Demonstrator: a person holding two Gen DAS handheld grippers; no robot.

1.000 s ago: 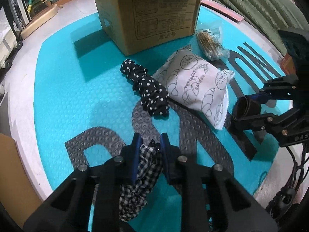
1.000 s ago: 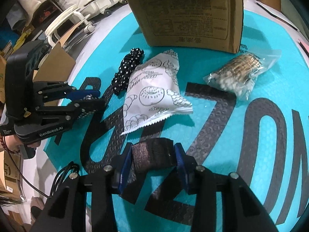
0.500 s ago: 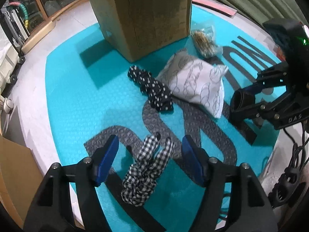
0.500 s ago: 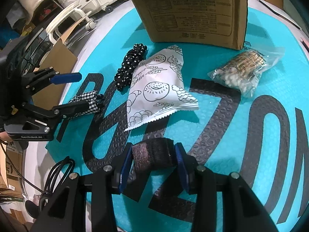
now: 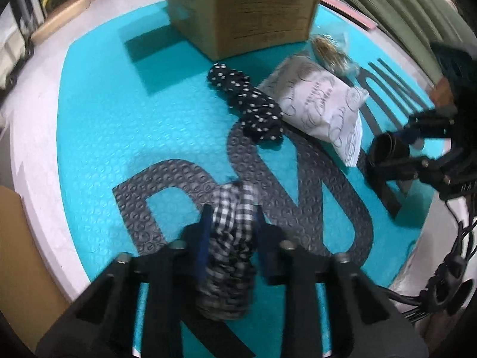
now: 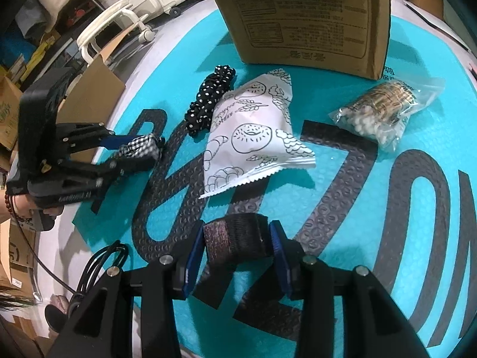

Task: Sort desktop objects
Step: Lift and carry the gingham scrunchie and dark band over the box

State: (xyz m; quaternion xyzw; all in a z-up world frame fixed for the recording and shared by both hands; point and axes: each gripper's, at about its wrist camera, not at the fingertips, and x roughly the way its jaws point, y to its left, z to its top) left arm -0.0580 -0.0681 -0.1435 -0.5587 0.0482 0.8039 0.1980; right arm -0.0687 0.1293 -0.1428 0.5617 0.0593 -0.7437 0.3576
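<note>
My left gripper (image 5: 231,217) is shut on a black-and-white checked scrunchie (image 5: 229,238), low over the teal mat; it also shows in the right wrist view (image 6: 140,147). My right gripper (image 6: 235,238) is shut on a dark brown hair band (image 6: 235,240), also seen in the left wrist view (image 5: 387,149). A black polka-dot scrunchie (image 5: 250,104) (image 6: 210,101) lies on the mat beside a white snack bag with pastry drawings (image 5: 322,110) (image 6: 253,137). A clear bag of cotton swabs (image 6: 384,107) (image 5: 331,50) lies to the right.
A cardboard box (image 5: 247,9) (image 6: 307,15) stands at the far side of the teal mat (image 5: 119,113). Another cardboard piece (image 5: 18,253) is at the mat's left edge. Cables (image 5: 447,283) hang at the right. A white chair (image 6: 113,26) and boxes stand beyond the table.
My left gripper opened half a second ago, leaving the checked scrunchie on the mat, and has now shut on it again. The right gripper has kept hold of the brown band.
</note>
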